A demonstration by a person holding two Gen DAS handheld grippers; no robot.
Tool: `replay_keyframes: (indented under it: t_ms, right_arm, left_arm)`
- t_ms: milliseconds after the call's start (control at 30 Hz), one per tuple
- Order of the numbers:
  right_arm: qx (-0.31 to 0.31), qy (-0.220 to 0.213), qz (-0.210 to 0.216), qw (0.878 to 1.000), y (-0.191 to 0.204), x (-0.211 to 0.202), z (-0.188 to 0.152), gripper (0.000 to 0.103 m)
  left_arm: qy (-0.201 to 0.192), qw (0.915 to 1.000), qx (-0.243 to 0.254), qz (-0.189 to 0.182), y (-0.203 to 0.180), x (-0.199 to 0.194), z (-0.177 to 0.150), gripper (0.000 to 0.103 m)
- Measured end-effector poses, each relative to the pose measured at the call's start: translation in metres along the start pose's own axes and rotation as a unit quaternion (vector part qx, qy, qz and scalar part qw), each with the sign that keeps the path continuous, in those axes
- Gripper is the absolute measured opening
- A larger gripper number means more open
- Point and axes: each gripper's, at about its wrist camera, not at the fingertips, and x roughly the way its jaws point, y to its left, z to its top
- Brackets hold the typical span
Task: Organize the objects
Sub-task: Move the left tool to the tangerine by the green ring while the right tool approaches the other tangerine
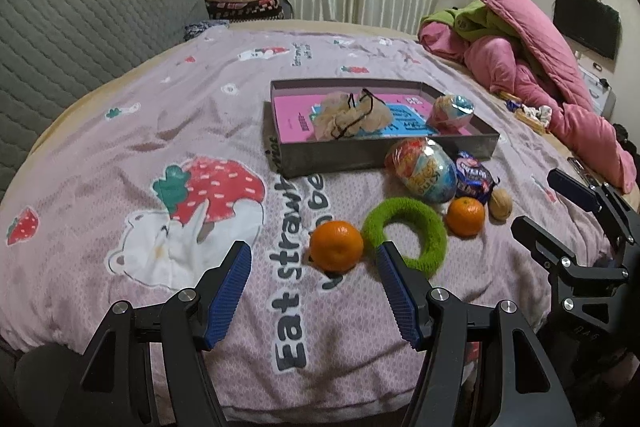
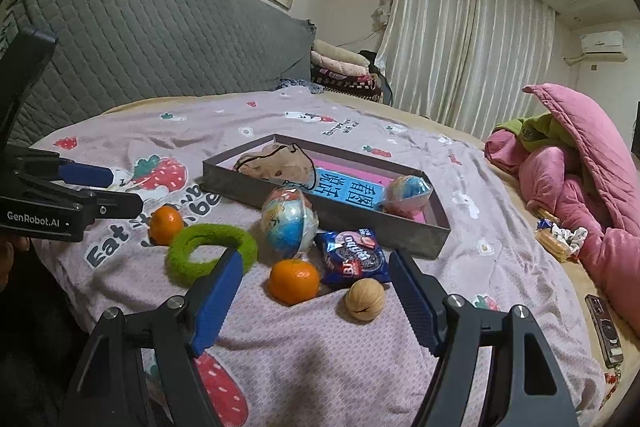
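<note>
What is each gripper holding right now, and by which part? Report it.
Nothing is held. The left gripper is open above the bedspread near an orange; the right gripper is open, empty, short of the walnut.

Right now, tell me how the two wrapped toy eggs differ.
The egg in the tray lies inside the grey tray, near its right end; the egg on the bedspread lies outside, against the tray's front wall. The one in the tray looks smaller and mostly pink and blue; the outer one looks larger, with orange-red print above blue. Both are egg-shaped, in shiny clear wrap, and neither gripper touches them.
</note>
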Motion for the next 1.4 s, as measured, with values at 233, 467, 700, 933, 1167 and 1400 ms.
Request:
replay_keyframes:
  t_ms: [233, 467, 700, 933, 1167, 1400]
  right_arm:
    - [-0.006, 0.006, 0.006, 1.0, 0.006, -0.003, -0.003, 0.075]
    - [-0.01, 0.014, 0.013, 1.0, 0.01, -0.005, -0.006, 0.075]
    - [-0.003, 0.02, 0.017, 1.0, 0.008, -0.002, -0.008, 0.075]
    - [0.003, 0.023, 0.021, 1.0, 0.005, 0.002, -0.009, 0.075]
    - [0.012, 0.031, 0.024, 0.999, 0.003, 0.011, -0.01, 0.075]
    - [0.015, 0.037, 0.025, 0.999, 0.003, 0.018, -0.011, 0.075]
  left_arm:
    - [0.004, 1.0, 0.006, -0.004, -0.002, 0.0, -0.004, 0.067]
    - [0.011, 0.9998, 0.015, -0.008, -0.005, 0.001, -0.007, 0.067]
    - [0.019, 0.9997, 0.013, -0.011, -0.004, 0.007, -0.01, 0.067]
    - [0.024, 0.9996, 0.01, -0.015, -0.003, 0.014, -0.013, 0.067]
    - [0.029, 0.9994, 0.011, -0.015, -0.006, 0.024, -0.014, 0.067]
    - [0.033, 0.9993, 0.007, -0.013, -0.005, 0.032, -0.014, 0.067]
